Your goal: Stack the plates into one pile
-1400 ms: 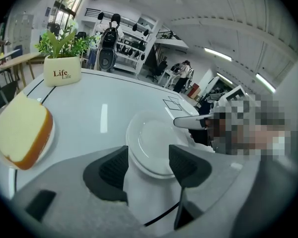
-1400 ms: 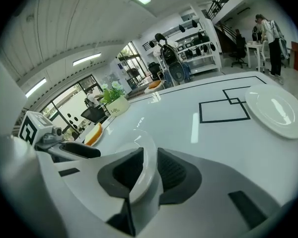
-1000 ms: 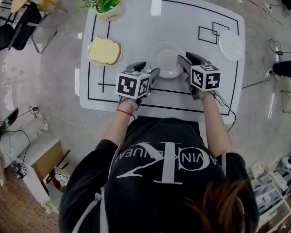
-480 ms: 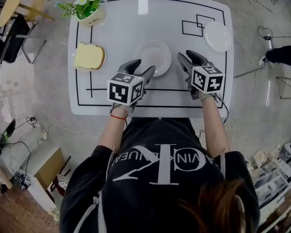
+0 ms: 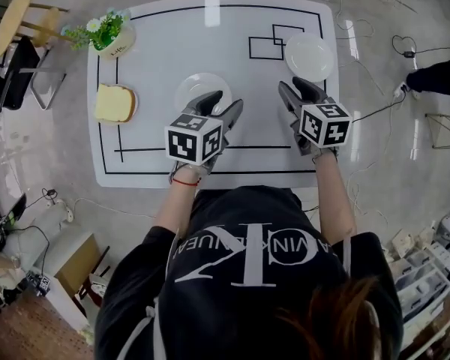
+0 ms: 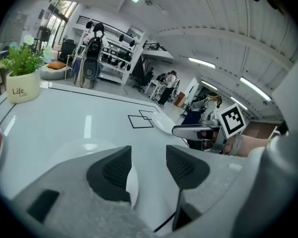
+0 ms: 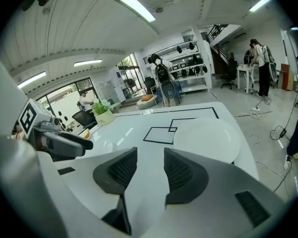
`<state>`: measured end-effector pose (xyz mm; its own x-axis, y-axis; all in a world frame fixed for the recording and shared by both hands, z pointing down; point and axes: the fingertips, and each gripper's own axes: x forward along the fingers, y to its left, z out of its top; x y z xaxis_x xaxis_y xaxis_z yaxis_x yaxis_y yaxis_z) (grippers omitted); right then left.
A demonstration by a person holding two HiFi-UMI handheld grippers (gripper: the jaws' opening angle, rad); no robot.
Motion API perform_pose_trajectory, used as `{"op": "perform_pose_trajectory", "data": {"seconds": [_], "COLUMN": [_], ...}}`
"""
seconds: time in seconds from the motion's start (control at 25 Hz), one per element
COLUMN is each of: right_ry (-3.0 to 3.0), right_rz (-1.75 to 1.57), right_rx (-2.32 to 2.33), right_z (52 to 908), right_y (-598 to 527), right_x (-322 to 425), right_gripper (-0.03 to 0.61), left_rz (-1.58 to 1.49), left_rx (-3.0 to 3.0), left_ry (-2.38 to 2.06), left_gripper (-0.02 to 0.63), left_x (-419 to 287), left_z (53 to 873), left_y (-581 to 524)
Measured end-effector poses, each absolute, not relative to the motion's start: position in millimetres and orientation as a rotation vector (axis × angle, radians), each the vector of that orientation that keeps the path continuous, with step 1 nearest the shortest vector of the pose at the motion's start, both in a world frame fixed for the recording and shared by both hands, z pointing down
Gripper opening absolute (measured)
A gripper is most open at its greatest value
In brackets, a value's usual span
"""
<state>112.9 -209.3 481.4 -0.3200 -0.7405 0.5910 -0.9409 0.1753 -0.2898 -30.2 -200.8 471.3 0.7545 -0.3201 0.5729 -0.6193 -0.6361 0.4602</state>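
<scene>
Presently, two round, smooth white plates are lying well apart on the glossy white table (image 5: 180, 28). The nearer plate (image 5: 193, 88) is sitting near the table's middle, and the far plate (image 5: 309, 57) is resting by the right edge, just beside the black outlined rectangles (image 5: 274, 37).

The left gripper (image 5: 226, 103) is hovering over the nearer plate's rim. Its jaws have just been closing a little but are standing well apart, with only bare tabletop and a sliver of plate edge showing below them; nothing is gripped. The right gripper (image 5: 294, 87) is pointing toward the far plate. Its ribbed dark pads are separated by a narrow gap and are holding nothing.

From the head view, the left gripper and its marker cube are covering much of the nearer plate. In the left gripper view (image 6: 148, 170) that plate (image 6: 74, 150) is showing only as a pale, low curve partly behind the left jaw. The far plate (image 6: 161, 123) is appearing there as a thin sliver, whereas the right gripper view (image 7: 150, 170) is showing it (image 7: 208, 138) as a broad, flat disc.

A squarish slice of bread (image 5: 114, 103) and a small potted plant (image 5: 112, 40) are occupying the table's left side. The pot (image 6: 24, 90) is also showing in the left gripper view; the bread is cut off at that frame's edge.
</scene>
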Motion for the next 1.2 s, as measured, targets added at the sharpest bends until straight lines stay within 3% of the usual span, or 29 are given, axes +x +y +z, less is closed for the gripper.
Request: {"op": "perform_pose_trajectory", "data": {"seconds": [0.52,1.2], "right_ry": [-2.095,-2.041], "right_rz": [0.898,0.845], "right_rx": [1.666,1.620], "right_z": [490,511], "right_y": [-221,-254], "right_x": [220,288], "right_gripper": [0.175,0.189], "left_rz": [0.553,0.549], "left_rx": [2.246,2.178], "left_ry": [-0.679,-0.772], "left_gripper": [0.214,0.215], "left_x": [65,139], "left_z": [481,509], "left_y": [-206,-245]}}
